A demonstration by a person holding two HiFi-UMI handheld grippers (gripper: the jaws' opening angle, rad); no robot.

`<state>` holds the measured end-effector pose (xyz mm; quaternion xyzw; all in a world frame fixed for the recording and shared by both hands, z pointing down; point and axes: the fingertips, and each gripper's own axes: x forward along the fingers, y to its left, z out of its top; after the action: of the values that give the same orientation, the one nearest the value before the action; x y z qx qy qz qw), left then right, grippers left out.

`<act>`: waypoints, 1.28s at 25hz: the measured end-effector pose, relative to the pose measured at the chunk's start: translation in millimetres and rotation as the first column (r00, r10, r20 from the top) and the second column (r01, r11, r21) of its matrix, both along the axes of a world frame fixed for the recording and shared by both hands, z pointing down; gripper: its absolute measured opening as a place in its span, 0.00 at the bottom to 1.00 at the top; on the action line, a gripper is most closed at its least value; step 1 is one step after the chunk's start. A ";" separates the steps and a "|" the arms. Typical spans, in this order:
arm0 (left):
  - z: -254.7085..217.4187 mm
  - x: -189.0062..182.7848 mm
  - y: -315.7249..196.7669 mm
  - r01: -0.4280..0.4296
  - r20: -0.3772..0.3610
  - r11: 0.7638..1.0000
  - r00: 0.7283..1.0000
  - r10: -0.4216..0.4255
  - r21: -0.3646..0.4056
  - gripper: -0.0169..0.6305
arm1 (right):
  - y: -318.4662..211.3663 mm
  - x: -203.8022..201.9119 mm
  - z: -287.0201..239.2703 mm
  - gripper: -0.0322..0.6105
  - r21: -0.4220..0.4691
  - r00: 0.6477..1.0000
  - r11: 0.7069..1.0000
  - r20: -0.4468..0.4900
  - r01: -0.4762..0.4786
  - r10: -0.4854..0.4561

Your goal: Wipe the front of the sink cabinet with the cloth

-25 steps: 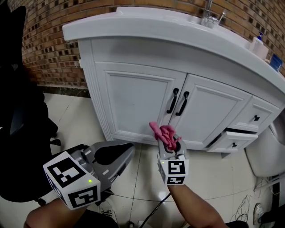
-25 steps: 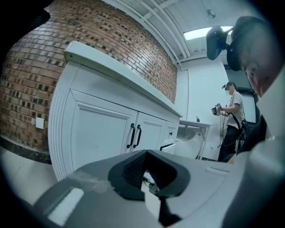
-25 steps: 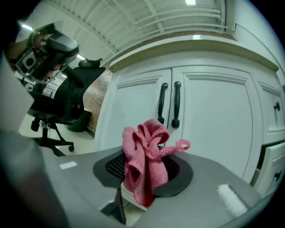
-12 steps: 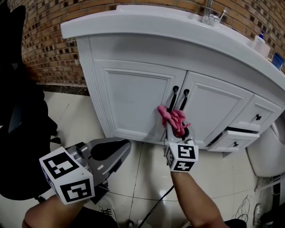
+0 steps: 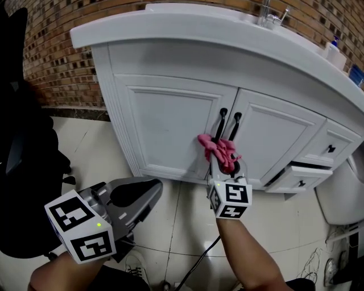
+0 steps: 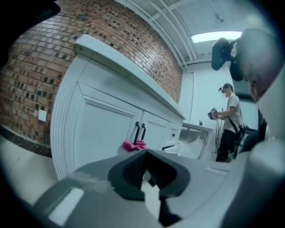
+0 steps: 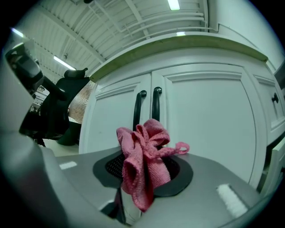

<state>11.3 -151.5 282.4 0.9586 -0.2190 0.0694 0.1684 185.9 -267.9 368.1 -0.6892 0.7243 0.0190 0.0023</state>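
Brown brick wall [image 5: 51,57] and pale floor tiles [image 5: 96,153] frame a white sink cabinet [image 5: 170,125], its two doors shut and meeting at a pair of black handles [image 5: 220,124]. At lower right, one drawer [image 5: 298,173] stands slightly open (its contents cannot be made out), while the drawer above it is closed. A tap [image 5: 267,17] and a small bottle [image 5: 331,54] sit on the sink top. The right gripper [image 5: 226,169] is raised toward the doors with its jaws clamped on a pink cloth [image 5: 219,152], a bunched, ribbed rag with one thin loop trailing to the side. It sits just in front of the handles' lower ends; whether it touches the door cannot be told. The left gripper [image 5: 152,187] hangs low over the floor, well apart from the cabinet, its jaws together with nothing between them.
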 end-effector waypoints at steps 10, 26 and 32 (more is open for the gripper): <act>2.7 -0.2 -1.9 0.000 0.000 1.000 1.000 0.000 -0.002 0.03 | -0.6 -2.0 25.8 0.28 -0.007 0.999 1.000 -0.045 0.008 -0.009; 2.0 -6.9 -3.7 -0.004 -0.014 1.000 1.000 0.003 -0.021 0.03 | -2.8 -3.7 96.9 0.28 -0.137 0.999 0.990 -0.047 0.018 -0.025; 3.9 -13.9 -6.8 0.008 -0.008 1.000 1.000 -0.008 -0.021 0.03 | -3.9 -3.8 136.2 0.28 -0.213 0.999 0.977 -0.047 0.016 -0.027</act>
<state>-2.6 -158.3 286.3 0.9561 -0.2214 0.0670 0.1798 182.1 -271.8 504.3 -0.6770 0.7294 -0.0415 -0.0892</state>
